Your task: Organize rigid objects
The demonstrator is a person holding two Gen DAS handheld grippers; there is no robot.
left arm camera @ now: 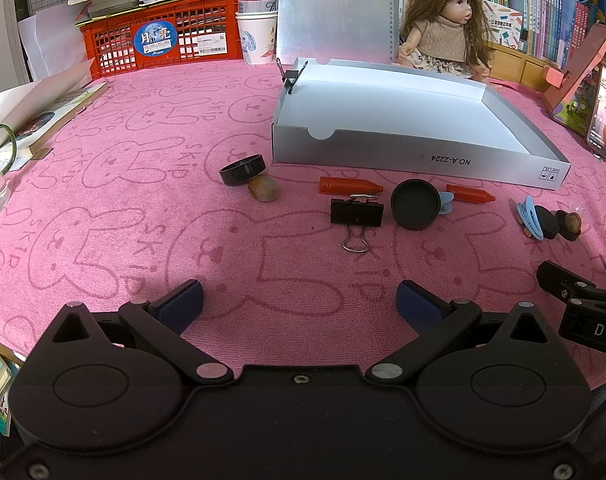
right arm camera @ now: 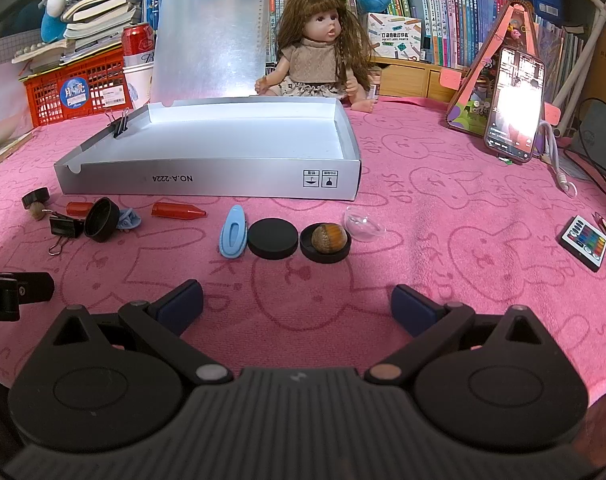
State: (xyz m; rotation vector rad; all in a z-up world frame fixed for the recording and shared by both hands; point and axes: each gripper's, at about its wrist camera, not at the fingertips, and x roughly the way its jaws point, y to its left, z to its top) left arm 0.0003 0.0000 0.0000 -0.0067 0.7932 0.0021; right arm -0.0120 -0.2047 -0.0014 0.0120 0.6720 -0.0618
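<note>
Left wrist view, items on the pink cloth [left arm camera: 123,208]: one silver tray box [left arm camera: 419,160], open side up, long axis running left to right, standing beyond the loose pieces. In front of it: two orange caps [left arm camera: 349,185], each lying flat with its long axis left to right and its tip to the right; one black binder clip [left arm camera: 357,213], wire handles pointing toward me and away; one black lid [left arm camera: 415,205] tipped on its edge; one black ring [left arm camera: 242,169] leaning on a brown shell [left arm camera: 264,190].

Right wrist view: one blue hair clip [right arm camera: 233,231], long axis pointing away from me, just beside a flat black disc [right arm camera: 273,238]; next to that, a shell in a black lid [right arm camera: 326,241].

My left gripper [left arm camera: 299,304] was spread wide, holding nothing and touching nothing. My right gripper [right arm camera: 297,306] was likewise spread wide and empty, hanging above the cloth short of the disc.
</note>
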